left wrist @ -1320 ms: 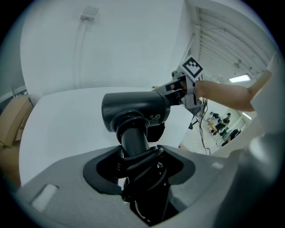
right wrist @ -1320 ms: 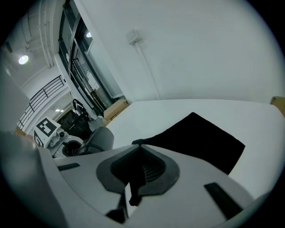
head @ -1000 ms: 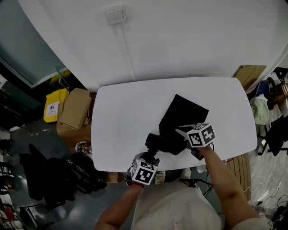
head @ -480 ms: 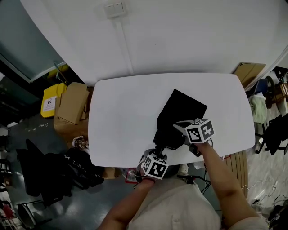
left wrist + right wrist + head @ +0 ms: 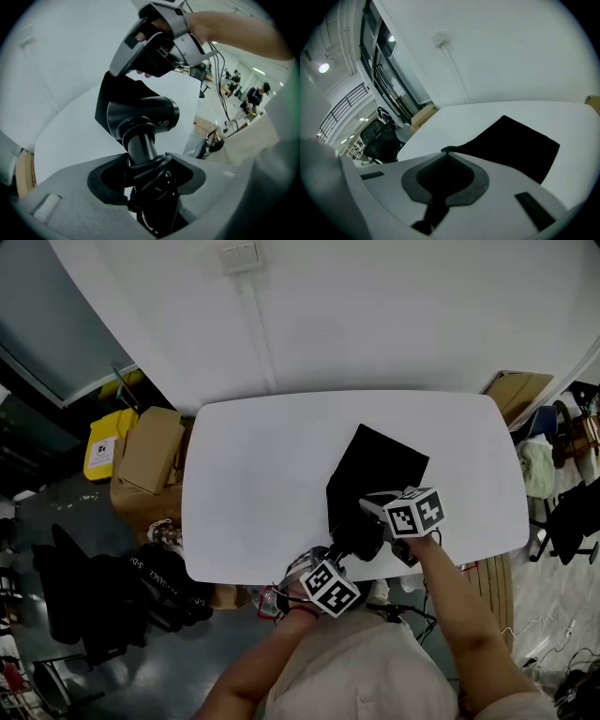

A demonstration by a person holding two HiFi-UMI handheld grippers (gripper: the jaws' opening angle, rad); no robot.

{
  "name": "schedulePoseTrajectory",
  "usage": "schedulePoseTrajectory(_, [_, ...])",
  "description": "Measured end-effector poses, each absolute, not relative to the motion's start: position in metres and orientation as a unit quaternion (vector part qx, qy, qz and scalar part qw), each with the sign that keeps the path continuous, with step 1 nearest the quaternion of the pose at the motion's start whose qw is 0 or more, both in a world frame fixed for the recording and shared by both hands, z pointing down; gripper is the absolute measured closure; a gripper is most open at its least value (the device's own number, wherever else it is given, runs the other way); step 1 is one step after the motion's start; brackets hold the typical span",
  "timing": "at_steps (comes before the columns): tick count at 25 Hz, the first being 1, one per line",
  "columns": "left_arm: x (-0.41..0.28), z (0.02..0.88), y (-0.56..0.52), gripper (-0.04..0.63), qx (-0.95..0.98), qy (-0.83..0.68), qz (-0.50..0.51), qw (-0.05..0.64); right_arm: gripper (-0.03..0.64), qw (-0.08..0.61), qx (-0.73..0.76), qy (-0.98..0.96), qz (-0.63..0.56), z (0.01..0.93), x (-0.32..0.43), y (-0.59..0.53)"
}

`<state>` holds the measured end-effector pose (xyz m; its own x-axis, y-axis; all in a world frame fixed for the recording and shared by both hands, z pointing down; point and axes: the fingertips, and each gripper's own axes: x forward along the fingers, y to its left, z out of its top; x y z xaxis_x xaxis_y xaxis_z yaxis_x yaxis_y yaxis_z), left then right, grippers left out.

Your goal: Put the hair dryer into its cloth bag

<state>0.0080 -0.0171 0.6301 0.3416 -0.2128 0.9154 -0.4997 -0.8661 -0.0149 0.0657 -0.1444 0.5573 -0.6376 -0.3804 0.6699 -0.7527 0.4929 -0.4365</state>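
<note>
The black hair dryer (image 5: 360,538) is at the table's front edge, its head at the near end of the flat black cloth bag (image 5: 377,465). My left gripper (image 5: 343,561) is shut on the dryer's handle (image 5: 140,145), where the black cord is wound. In the left gripper view the dryer's head (image 5: 143,115) points toward the bag's lifted edge (image 5: 115,91). My right gripper (image 5: 372,506) is shut on that edge and holds it up off the white table (image 5: 253,484). In the right gripper view the bag (image 5: 513,145) stretches away from the shut right gripper (image 5: 445,152).
Cardboard boxes (image 5: 148,454) and a yellow bin (image 5: 99,452) stand on the floor left of the table. Dark bags (image 5: 141,596) lie at the lower left. Chairs and clothes (image 5: 562,493) crowd the right side. A wall socket (image 5: 239,257) is above.
My left gripper has moved right along the table's front edge and rolled, bringing the dryer's head up to the bag's near end. The right gripper has stayed put.
</note>
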Motion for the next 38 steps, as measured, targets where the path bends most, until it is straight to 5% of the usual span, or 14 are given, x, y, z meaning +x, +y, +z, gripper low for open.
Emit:
schedulePoseTrajectory(6, [0.015, 0.63, -0.012, 0.352, 0.818, -0.134, 0.553, 0.086, 0.594, 0.25, 0.344, -0.826, 0.37, 0.558, 0.066, -0.141])
schedulePoseTrajectory(38, [0.02, 0.64, -0.071, 0.351, 0.81, -0.206, 0.505, 0.216, 0.594, 0.273, 0.243, -0.849, 0.382, 0.548, 0.035, -0.122])
